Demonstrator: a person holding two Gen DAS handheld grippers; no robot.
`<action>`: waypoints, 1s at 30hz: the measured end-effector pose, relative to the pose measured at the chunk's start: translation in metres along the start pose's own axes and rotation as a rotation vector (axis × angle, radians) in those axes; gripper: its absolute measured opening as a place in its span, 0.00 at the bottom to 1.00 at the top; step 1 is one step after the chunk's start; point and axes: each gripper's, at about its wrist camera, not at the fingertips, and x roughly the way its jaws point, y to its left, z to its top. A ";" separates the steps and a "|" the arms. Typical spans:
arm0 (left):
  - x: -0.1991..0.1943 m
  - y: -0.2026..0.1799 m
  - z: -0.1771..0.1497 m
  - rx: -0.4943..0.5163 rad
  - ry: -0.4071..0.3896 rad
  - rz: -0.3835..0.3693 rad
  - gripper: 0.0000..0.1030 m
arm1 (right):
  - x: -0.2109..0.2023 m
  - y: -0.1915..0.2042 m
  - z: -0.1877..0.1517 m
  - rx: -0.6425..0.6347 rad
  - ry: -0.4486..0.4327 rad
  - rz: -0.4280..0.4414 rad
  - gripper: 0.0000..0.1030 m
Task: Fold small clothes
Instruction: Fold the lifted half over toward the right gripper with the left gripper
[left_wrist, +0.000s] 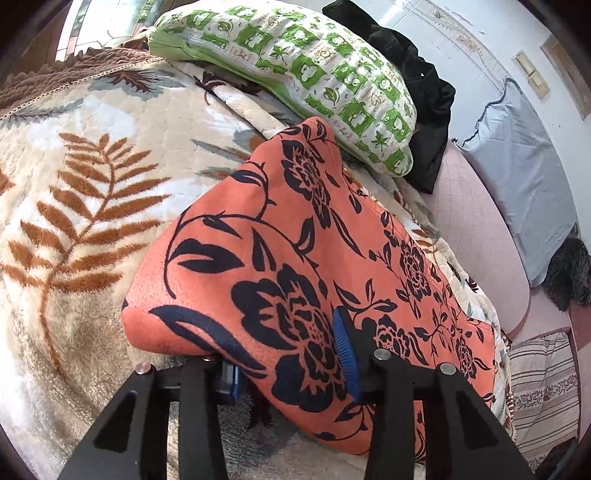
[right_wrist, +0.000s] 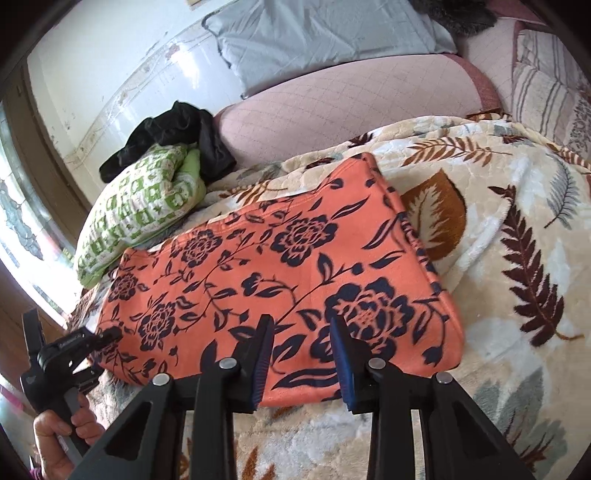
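left pad of the left gripper (left_wrist: 291, 354) mostly buried under the orange floral garment (left_wrist: 295, 258), only a sliver of blue showing; contact with the cloth not readable there. near edge of the garment (right_wrist: 280, 266) covered by the fingers of the right gripper (right_wrist: 301, 356); no telling whether its pads pinch the cloth. hand (right_wrist: 62, 439) cut off at the corner. black clothing (left_wrist: 417, 92) partly behind the green patterned pillow (left_wrist: 295, 74). dark furry heap (left_wrist: 565, 273) clipped, unidentifiable.

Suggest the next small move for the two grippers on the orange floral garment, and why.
Probably lift the near edge and carry it toward the green pillow: the left gripper has the orange floral garment bunched between its fingers, the right gripper straddles that edge, and the garment lies flat, likely one fold short.
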 end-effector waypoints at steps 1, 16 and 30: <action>0.002 0.003 0.000 -0.019 0.006 -0.001 0.44 | 0.000 -0.009 0.005 0.032 0.000 -0.006 0.32; 0.005 0.002 0.003 -0.006 -0.021 0.021 0.39 | 0.014 -0.020 0.005 0.060 0.061 -0.002 0.32; 0.009 -0.010 0.007 0.130 -0.041 0.075 0.32 | 0.035 -0.010 -0.009 0.006 0.155 -0.029 0.33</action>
